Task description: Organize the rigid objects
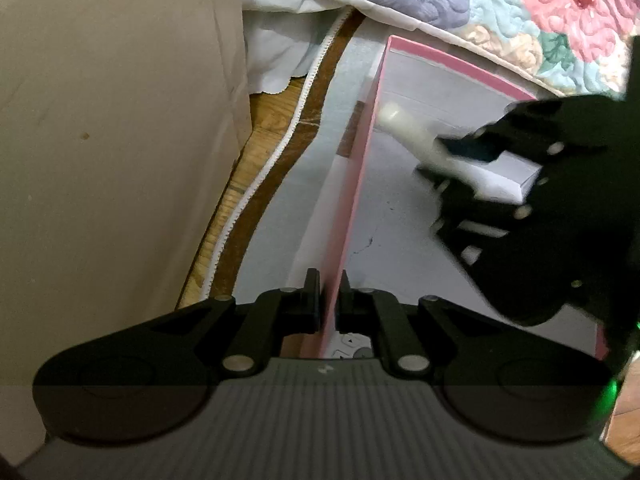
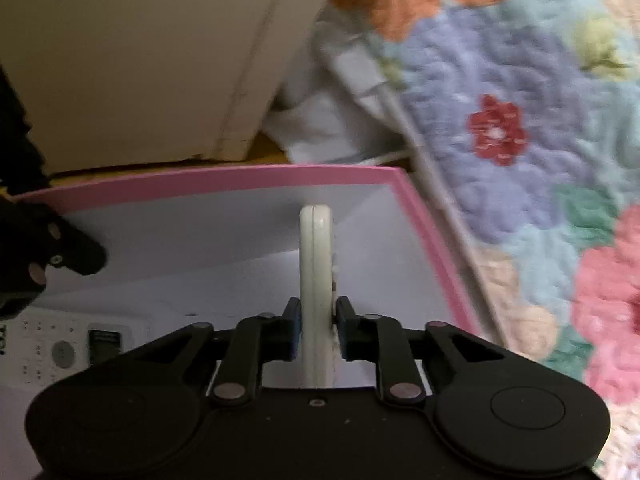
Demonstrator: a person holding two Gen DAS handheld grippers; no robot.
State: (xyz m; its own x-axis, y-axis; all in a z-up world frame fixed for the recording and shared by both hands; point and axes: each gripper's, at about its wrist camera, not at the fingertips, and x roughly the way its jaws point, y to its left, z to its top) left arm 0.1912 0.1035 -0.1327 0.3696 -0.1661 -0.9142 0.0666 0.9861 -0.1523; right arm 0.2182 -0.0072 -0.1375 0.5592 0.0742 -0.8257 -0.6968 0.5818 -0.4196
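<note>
Clamping pink box [image 1: 360,184] side wall, left gripper [image 1: 328,280] jaws nearly shut, wall pinched between pads. Right gripper [image 2: 316,312] holds cream remote [image 2: 315,264] edge-on inside box, over white floor; left pad touches it, right pad stands just off, jaws narrow. Second white remote [image 2: 64,348] lies flat on box floor, lower left. Floral quilt [image 2: 520,120] beside box; beige panel [image 1: 112,120] opposite.

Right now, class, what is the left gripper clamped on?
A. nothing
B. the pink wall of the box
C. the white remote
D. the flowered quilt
B: in the left wrist view the left gripper has its fingers closed on either side of the box's thin pink wall.
</note>
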